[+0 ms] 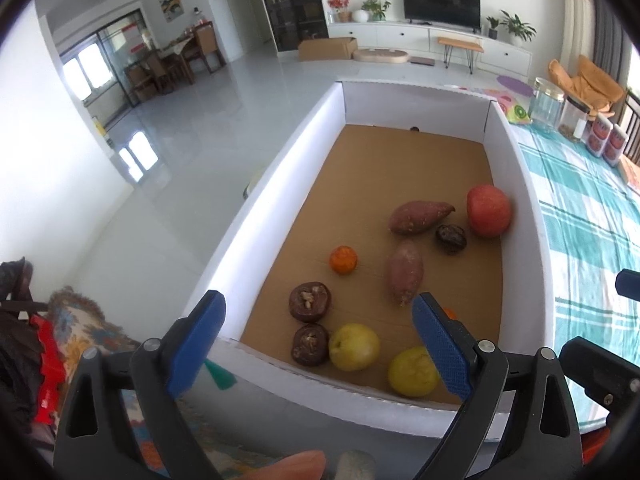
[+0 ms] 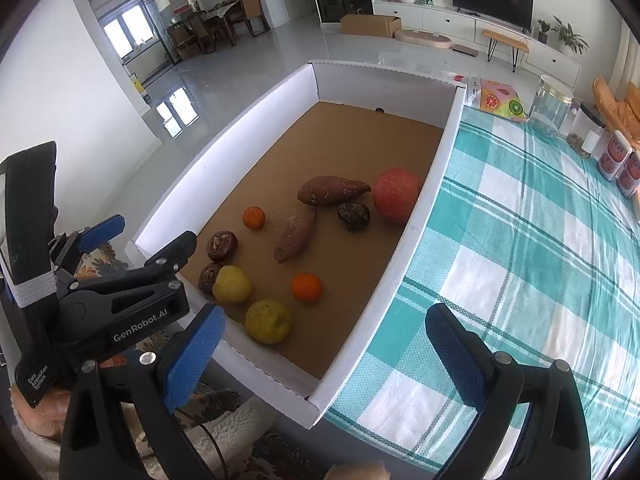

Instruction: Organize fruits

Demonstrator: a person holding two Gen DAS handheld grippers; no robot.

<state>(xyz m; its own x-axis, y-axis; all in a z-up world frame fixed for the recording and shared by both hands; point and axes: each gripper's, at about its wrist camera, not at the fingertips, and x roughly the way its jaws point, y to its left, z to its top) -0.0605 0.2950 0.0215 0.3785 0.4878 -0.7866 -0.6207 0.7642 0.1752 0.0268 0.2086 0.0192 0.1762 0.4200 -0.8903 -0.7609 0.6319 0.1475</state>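
Both tools gape empty at the near rim of the white box (image 1: pixel 280 184); the left tool (image 1: pixel 320 344) sits nearer, almost over the yellow fruit (image 1: pixel 354 347), while the right tool (image 2: pixel 320 356) hangs over the box's right corner.

The right tongs (image 2: pixel 322 344) hang with their blue pads spread wide over the near corner of the box (image 2: pixel 416 224), holding nothing. On the cardboard floor lie two sweet potatoes (image 2: pixel 334 191), an apple (image 2: pixel 396 196), two oranges (image 2: pixel 306 287), two yellow fruits (image 2: pixel 268 321) and three dark fruits (image 2: pixel 222 245). The left tongs (image 2: pixel 144 236) sit at the box's left edge. The checked cloth (image 2: pixel 520 248) covers the counter to the right.
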